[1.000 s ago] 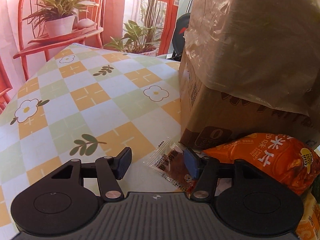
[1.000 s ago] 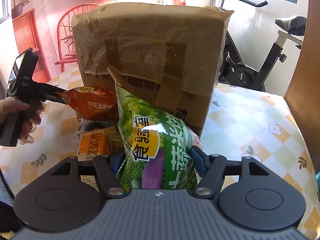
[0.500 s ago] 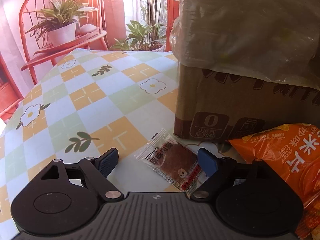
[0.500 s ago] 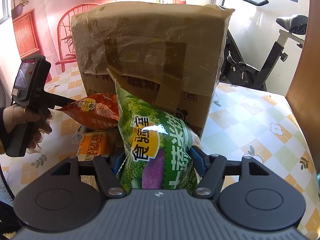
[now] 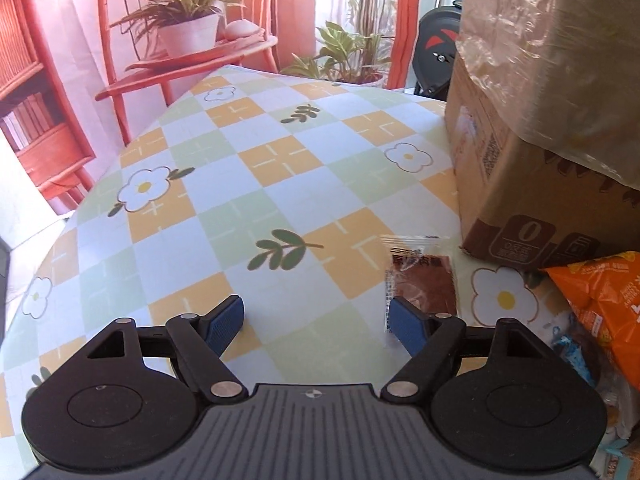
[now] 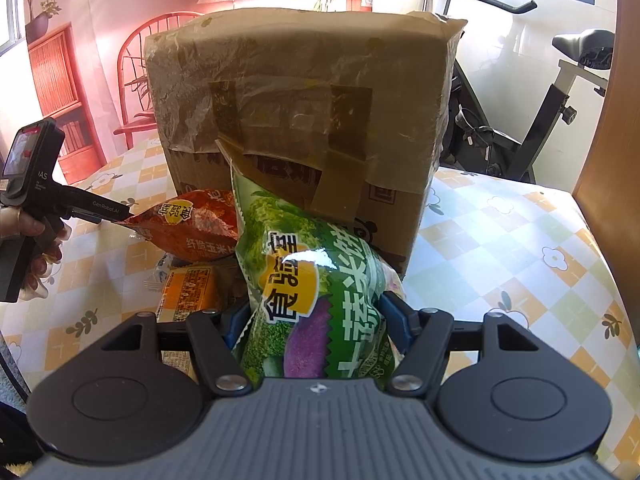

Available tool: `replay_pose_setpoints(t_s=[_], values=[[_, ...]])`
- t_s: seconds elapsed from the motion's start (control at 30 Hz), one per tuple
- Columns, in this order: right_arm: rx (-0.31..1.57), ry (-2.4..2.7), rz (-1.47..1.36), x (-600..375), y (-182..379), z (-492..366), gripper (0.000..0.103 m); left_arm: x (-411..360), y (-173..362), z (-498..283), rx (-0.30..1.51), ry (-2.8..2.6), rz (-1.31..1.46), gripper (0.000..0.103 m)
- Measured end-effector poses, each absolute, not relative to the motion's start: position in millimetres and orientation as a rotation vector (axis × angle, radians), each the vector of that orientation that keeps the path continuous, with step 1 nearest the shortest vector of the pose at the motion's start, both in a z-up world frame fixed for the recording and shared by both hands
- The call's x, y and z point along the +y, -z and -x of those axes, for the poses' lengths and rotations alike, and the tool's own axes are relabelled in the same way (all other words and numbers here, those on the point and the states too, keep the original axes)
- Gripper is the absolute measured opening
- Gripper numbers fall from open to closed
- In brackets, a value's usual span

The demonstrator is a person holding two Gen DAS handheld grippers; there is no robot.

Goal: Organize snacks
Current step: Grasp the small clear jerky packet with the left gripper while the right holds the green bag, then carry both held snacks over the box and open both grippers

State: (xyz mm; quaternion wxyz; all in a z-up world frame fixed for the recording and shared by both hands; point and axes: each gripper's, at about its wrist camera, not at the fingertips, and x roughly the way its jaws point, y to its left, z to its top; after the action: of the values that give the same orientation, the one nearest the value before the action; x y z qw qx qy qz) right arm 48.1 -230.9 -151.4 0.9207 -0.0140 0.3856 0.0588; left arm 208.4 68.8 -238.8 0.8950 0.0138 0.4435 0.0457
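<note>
The right gripper (image 6: 316, 316) is clamped on a green snack bag (image 6: 312, 280) that stands up in the lower middle of its view, both blue pads pressed into the bag's sides. Behind the bag a taped cardboard box (image 6: 300, 120) fills the centre. At mid-left an orange bag (image 6: 192, 228) lies against the box's foot, and below it sits a small yellow packet (image 6: 188, 292). At the far left edge a hand (image 6: 36, 236) holds the left gripper's handle.

In the left wrist view, the left gripper (image 5: 316, 322) has its jaws wide and closing, with only bare tablecloth (image 5: 240, 184) between them. A small clear packet (image 5: 420, 276) with a brown slab inside lies flat on the cloth at lower right of centre, its near end just behind the right pad; whether the pad touches it I cannot tell. The box takes the upper right, the orange bag the right edge.
</note>
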Motion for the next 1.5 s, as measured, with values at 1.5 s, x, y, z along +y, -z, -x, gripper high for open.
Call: replay_pose_setpoints(t_s=[1.5], values=[[0.662,-0.205,-0.048,-230,97,-37,0.067,39,127,-138,0.528,0.207,-0.039,0.04]])
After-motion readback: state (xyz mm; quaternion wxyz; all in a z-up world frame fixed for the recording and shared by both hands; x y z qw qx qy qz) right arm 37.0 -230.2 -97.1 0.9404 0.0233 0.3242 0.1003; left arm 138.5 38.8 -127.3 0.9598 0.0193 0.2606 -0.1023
